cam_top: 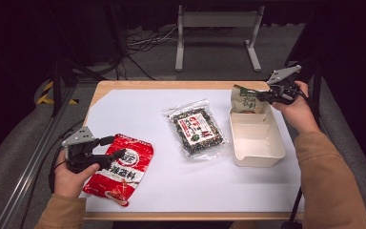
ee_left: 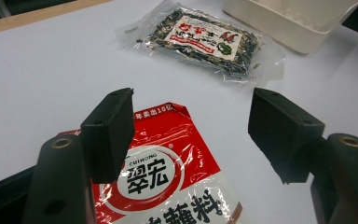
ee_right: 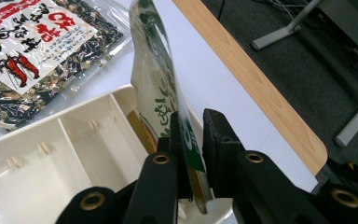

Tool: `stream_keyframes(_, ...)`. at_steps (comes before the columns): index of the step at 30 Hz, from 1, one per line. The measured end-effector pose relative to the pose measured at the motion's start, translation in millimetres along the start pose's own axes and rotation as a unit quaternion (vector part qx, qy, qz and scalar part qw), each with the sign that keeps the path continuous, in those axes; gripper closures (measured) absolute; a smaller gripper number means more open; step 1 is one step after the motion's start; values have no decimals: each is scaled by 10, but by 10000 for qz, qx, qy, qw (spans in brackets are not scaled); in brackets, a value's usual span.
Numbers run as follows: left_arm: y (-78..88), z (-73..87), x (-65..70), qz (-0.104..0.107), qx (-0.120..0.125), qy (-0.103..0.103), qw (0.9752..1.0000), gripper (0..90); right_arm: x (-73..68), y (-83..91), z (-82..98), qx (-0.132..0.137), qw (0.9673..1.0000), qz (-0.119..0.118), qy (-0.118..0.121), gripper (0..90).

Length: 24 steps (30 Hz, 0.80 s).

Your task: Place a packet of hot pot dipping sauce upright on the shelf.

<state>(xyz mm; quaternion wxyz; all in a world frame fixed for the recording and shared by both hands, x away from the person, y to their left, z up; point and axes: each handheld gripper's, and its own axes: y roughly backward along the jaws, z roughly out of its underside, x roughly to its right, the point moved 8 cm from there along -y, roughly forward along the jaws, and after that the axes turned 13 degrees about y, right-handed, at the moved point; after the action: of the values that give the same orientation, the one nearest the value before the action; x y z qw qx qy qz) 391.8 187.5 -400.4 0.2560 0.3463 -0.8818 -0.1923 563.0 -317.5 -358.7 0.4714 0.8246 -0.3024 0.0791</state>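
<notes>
A green-and-white packet (cam_top: 245,100) stands on edge at the far end of the cream tray (cam_top: 257,160). My right gripper (cam_top: 260,97) has that packet's (ee_right: 156,79) edge between its jaws; one pad lies against it and a thin gap shows at the other, so the grip (ee_right: 193,135) is open. A red packet (cam_top: 124,171) lies flat at the near left. My left gripper (cam_top: 116,148) hovers open just over the red packet's (ee_left: 168,154) top end, its jaws (ee_left: 191,126) wide apart and holding nothing.
A clear packet of dark dried food with a red-and-white label (cam_top: 198,129) lies mid-table between the red packet and the tray, also seen as the clear packet (ee_left: 200,37) (ee_right: 32,42). White paper (cam_top: 138,109) covers the wooden table; its far edge (ee_right: 261,93) runs close behind the tray (ee_right: 74,116).
</notes>
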Motion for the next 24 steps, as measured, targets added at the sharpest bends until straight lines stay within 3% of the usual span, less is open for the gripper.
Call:
stream_keyframes(6,-34,-21,-1,36,1,-2,10000,317,-9,24,8,-61,9998,130,-150,740)
stream_keyframes(7,-50,-26,-10,-7,-21,-51,10000,315,-10,46,-3,48,9995,198,-253,643)
stream_keyframes(8,-50,-26,-10,-7,-21,-51,10000,313,-10,46,-3,48,9995,198,-253,643)
stream_keyframes(9,-60,-32,-23,-80,-8,-66,9999,313,0,79,-7,101,9987,353,-344,535)
stream_keyframes(13,-71,-67,-65,-124,72,-199,9997,309,-8,161,-43,296,9972,452,-524,444)
stream_keyframes(24,-63,-73,-201,-233,6,-42,9997,260,-195,505,-171,815,9909,932,-521,351)
